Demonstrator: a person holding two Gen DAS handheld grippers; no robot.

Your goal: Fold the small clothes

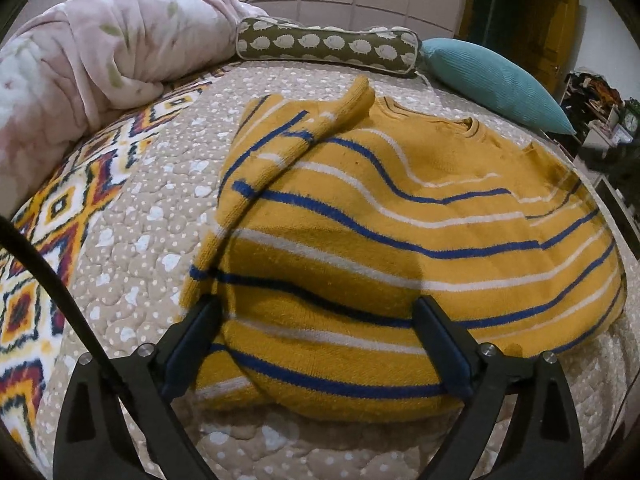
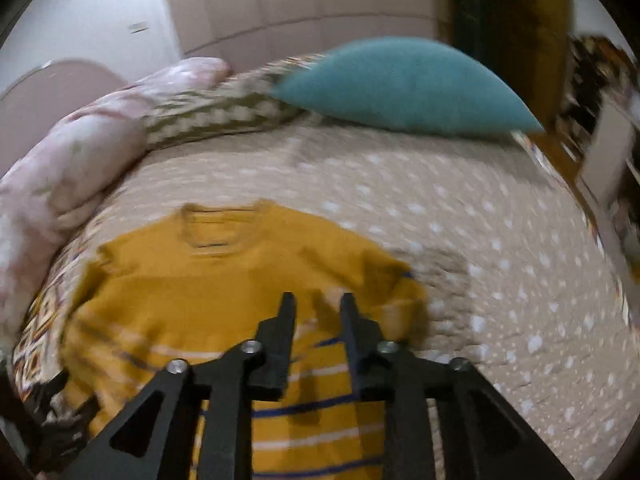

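A mustard-yellow sweater (image 1: pixel 400 208) with blue and white stripes lies flat on the quilted bed cover (image 1: pixel 152 200). One sleeve (image 1: pixel 288 148) is folded diagonally across its left side, and the collar (image 1: pixel 468 123) points to the far right. My left gripper (image 1: pixel 316 304) stands wide open over the sweater's near hem, with the fabric lying between its fingers and no pad pressing on it. In the blurred right wrist view, my right gripper (image 2: pixel 318 300) hangs above the sweater (image 2: pixel 224 288) just below the collar (image 2: pixel 216 228), its jaws partly apart with nothing between them.
A rolled pink blanket (image 1: pixel 100 60) lies at the back left, with an olive patterned bolster (image 1: pixel 328 44) and a teal cushion (image 1: pixel 496 80) along the back. A bright geometric blanket (image 1: pixel 48 240) covers the left side. A black cable (image 1: pixel 60 292) crosses the near left. The bed edge and cluttered furniture (image 1: pixel 600 120) are at right.
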